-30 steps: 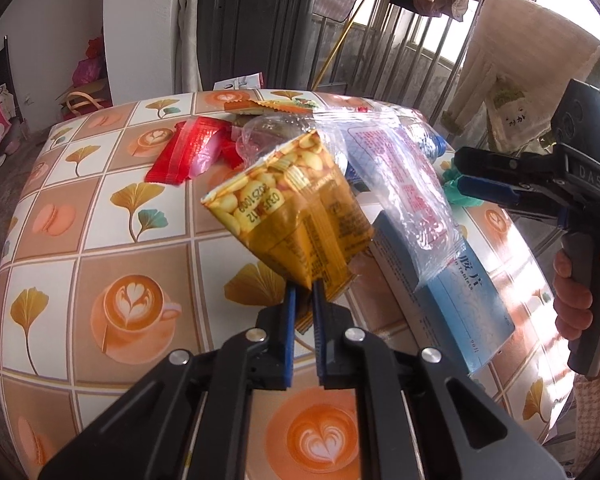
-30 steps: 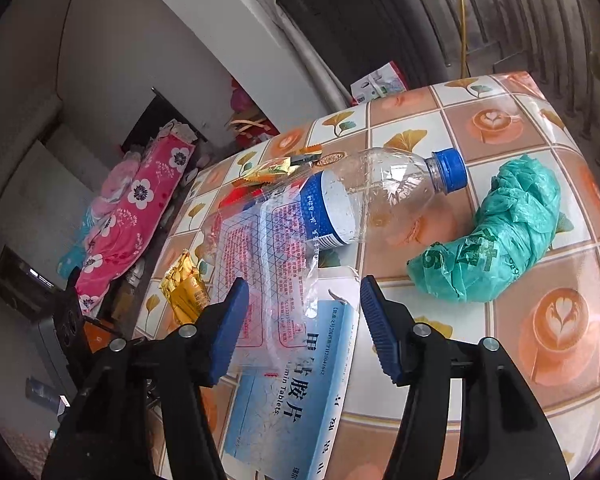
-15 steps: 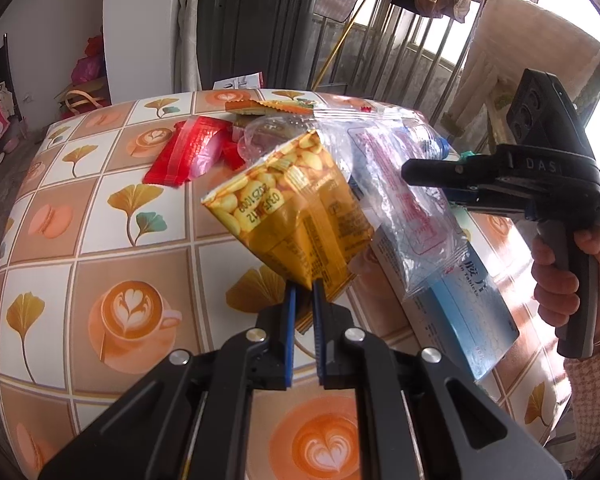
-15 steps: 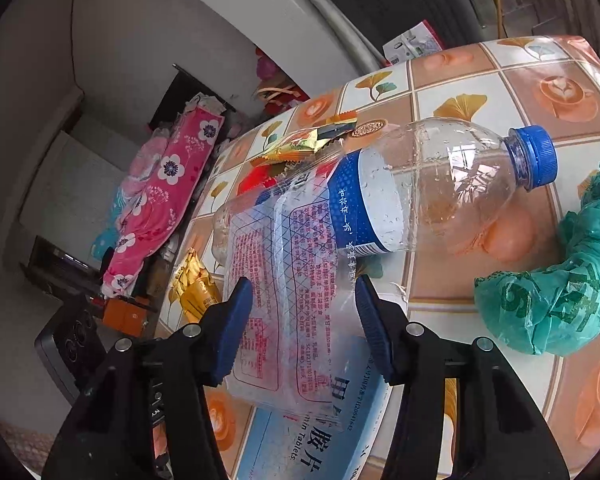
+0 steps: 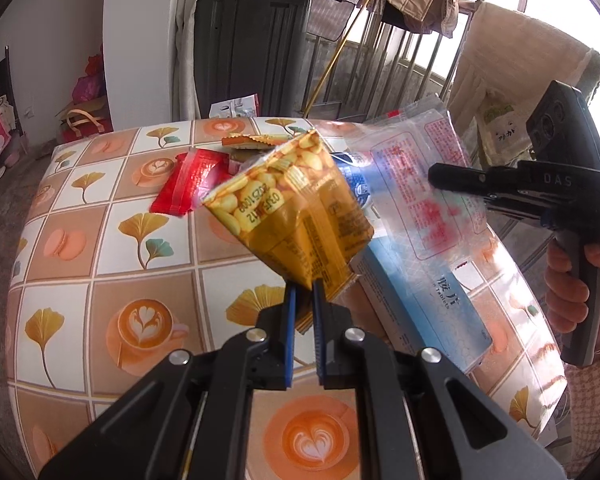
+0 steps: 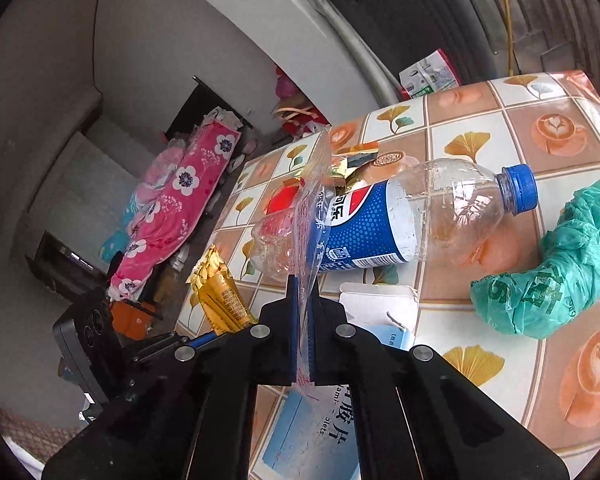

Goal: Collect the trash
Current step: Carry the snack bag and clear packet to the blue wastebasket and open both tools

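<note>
My left gripper (image 5: 304, 292) is shut on a yellow peanut snack packet (image 5: 292, 216) and holds it above the table. The packet also shows in the right wrist view (image 6: 220, 300). My right gripper (image 6: 303, 284) is shut on a clear printed plastic bag (image 6: 312, 216) and holds it lifted on edge. In the left wrist view the bag (image 5: 420, 184) hangs from the right gripper (image 5: 436, 170) at the right. An empty Pepsi bottle (image 6: 400, 220) lies on its side behind the bag.
A crumpled green plastic bag (image 6: 552, 280) lies at the right. A blue tablet box (image 5: 428, 300) lies under the clear bag. A red wrapper (image 5: 188, 188) and small wrappers (image 5: 248, 142) lie further back. The table (image 5: 100, 240) has a patterned cloth.
My right gripper has closed on the clear plastic bag and lifted it off the box. My left gripper keeps holding the yellow packet in place.
</note>
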The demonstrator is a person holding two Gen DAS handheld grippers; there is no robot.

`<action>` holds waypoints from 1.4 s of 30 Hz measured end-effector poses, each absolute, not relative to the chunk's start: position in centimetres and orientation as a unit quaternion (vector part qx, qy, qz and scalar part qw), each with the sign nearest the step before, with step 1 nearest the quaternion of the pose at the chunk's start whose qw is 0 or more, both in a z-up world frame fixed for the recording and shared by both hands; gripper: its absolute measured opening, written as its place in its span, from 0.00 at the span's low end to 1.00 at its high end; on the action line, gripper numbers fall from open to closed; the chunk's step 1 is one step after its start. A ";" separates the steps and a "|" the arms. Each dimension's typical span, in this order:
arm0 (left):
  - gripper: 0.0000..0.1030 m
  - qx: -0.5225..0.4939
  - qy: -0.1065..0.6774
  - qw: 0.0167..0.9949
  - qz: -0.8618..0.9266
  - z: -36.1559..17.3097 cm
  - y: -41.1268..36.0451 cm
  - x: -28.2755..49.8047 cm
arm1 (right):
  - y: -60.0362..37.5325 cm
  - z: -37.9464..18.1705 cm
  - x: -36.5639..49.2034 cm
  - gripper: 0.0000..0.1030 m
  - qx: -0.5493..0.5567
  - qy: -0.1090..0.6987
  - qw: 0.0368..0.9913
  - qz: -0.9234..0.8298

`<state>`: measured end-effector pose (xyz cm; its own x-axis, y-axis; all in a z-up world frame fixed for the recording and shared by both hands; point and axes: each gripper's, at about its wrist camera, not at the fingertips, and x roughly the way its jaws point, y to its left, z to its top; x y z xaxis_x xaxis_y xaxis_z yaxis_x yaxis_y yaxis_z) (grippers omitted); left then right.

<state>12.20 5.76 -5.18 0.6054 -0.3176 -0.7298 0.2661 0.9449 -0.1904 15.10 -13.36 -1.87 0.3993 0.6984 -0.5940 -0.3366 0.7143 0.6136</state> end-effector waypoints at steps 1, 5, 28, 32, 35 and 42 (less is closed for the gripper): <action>0.07 -0.030 0.406 0.898 -0.166 -4.4 5.6 11.8 | -13.7 -1.4 14.7 0.02 0.204 0.437 0.816 0.319; 0.07 -0.028 0.387 0.902 -0.191 -1.9 4.4 11.2 | -15.7 0.7 13.0 0.02 0.214 0.406 0.833 0.308; 0.08 0.099 0.517 0.662 -0.533 -3.9 -37.7 13.6 | -44.3 -3.0 -2.4 0.02 0.290 0.293 0.876 -0.250; 0.08 0.144 0.541 0.636 -0.531 -7.3 -43.2 13.3 | -48.6 -8.5 -3.6 0.02 0.337 0.324 0.833 -0.298; 0.09 0.171 0.559 0.616 -0.528 -9.9 -48.1 13.5 | -51.2 -11.9 -4.5 0.05 0.370 0.336 0.805 -0.320; 0.56 0.193 0.602 0.580 -0.513 -15.6 -53.9 13.3 | -56.2 -19.3 -5.7 0.55 0.448 0.357 0.743 -0.347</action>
<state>13.33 -53.86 -15.60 -0.2528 -0.3633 -0.8967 0.8278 0.3985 -0.3949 -5.75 -56.23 -19.34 0.5037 -0.1952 -0.8415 0.8353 0.3585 0.4168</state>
